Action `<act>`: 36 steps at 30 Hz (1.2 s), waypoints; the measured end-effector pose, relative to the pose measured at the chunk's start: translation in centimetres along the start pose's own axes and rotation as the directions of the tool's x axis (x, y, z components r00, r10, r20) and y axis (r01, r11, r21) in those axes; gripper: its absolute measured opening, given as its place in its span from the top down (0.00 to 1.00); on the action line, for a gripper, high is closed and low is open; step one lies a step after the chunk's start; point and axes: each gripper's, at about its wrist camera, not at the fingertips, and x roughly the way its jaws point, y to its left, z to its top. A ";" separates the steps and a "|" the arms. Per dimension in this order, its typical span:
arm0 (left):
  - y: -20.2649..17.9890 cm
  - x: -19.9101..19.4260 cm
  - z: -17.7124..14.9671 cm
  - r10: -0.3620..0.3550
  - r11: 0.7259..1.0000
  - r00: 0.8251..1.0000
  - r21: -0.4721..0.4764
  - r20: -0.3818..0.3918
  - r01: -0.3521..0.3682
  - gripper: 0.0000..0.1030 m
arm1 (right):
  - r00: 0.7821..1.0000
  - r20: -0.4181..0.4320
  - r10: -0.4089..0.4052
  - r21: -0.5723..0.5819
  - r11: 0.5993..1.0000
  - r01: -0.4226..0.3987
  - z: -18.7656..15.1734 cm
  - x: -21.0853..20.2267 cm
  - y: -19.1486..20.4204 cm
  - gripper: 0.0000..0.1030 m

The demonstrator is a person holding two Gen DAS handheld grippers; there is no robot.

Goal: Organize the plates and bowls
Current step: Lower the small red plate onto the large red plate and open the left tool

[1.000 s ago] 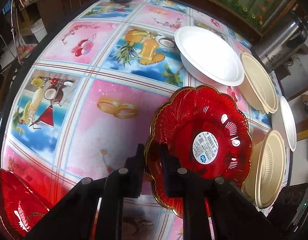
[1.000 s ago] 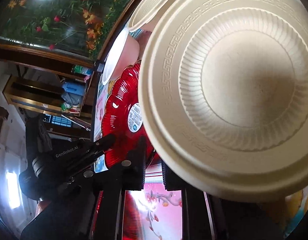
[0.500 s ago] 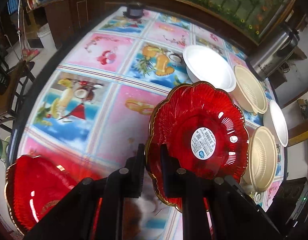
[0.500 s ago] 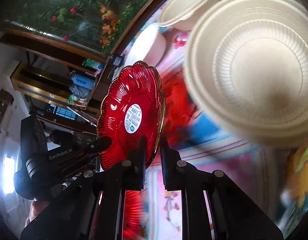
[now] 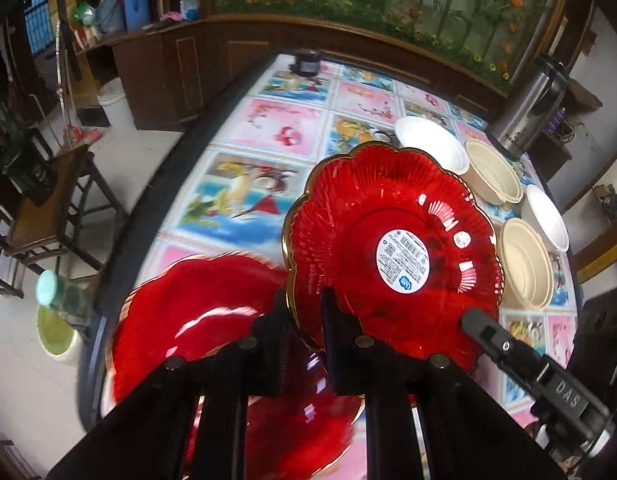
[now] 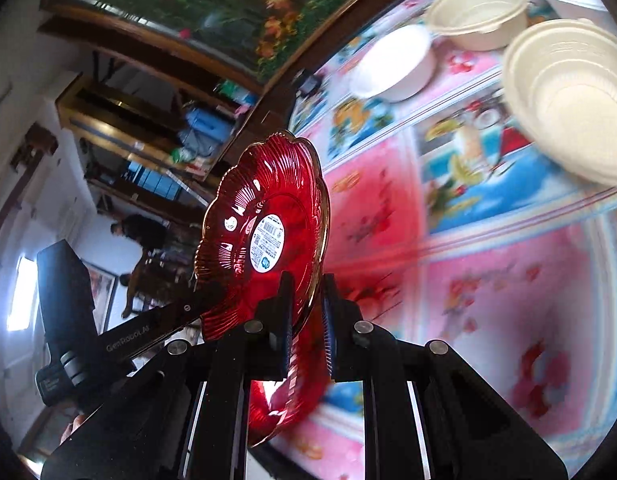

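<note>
Matte black left tongs [image 5: 304, 320] and right tongs [image 6: 306, 312] (round silver screw heads, white lettering on their casings)

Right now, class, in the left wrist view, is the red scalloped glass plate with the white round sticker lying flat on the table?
No, the red scalloped glass plate is held tilted, clamped by its rim in the left claw.
</note>
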 end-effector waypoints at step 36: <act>10.1 1.2 -7.7 0.180 0.983 0.981 -0.020 -0.072 -0.182 0.78 | 0.934 -0.188 -0.305 -0.389 0.896 0.214 -7.4 9.7 7.2 0.80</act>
